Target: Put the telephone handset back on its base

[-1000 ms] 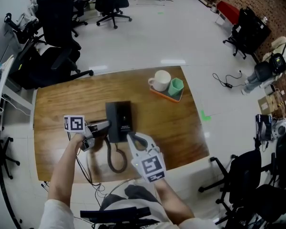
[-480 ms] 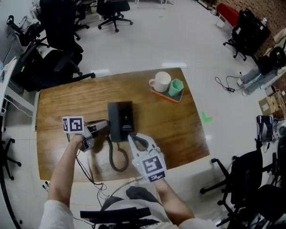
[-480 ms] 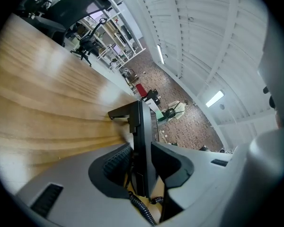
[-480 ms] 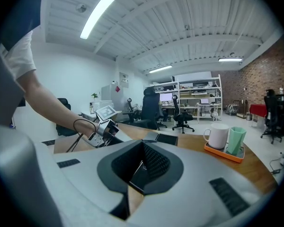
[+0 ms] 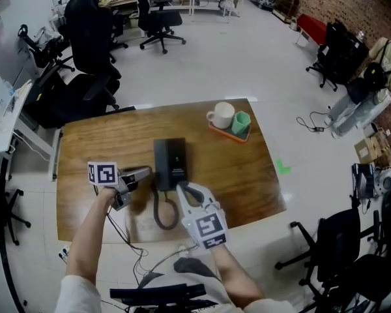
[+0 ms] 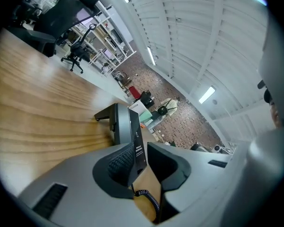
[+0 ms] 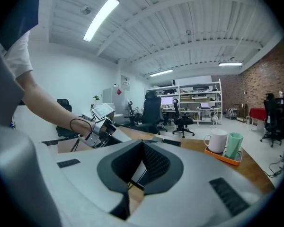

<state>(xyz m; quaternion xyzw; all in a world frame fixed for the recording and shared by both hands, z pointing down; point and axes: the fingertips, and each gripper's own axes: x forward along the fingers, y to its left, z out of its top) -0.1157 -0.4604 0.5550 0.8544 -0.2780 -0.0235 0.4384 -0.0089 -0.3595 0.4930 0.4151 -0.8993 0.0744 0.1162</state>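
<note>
The black telephone (image 5: 171, 163) lies on the wooden table (image 5: 98, 142). Its handset looks to rest along the base, though I cannot pick out the seam. The coiled cord (image 5: 159, 212) loops toward the near table edge. My left gripper (image 5: 146, 173) points at the phone's left near corner. In the left gripper view the jaws (image 6: 141, 148) are closing with the phone's edge (image 6: 125, 126) and the cord (image 6: 149, 200) in the gap, and the pads do not press. My right gripper (image 5: 182, 188) sits at the phone's near right end; its tips (image 7: 143, 148) meet, empty.
An orange tray (image 5: 227, 131) at the table's far right holds a white mug (image 5: 220, 115) and a green cup (image 5: 241, 118). Office chairs (image 5: 91, 57) stand beyond the far left edge. A cable hangs off the near edge by the person's arms.
The head camera has shifted a little, so the table sits slightly lower and to the right. Both grippers stay by the phone's near end.
</note>
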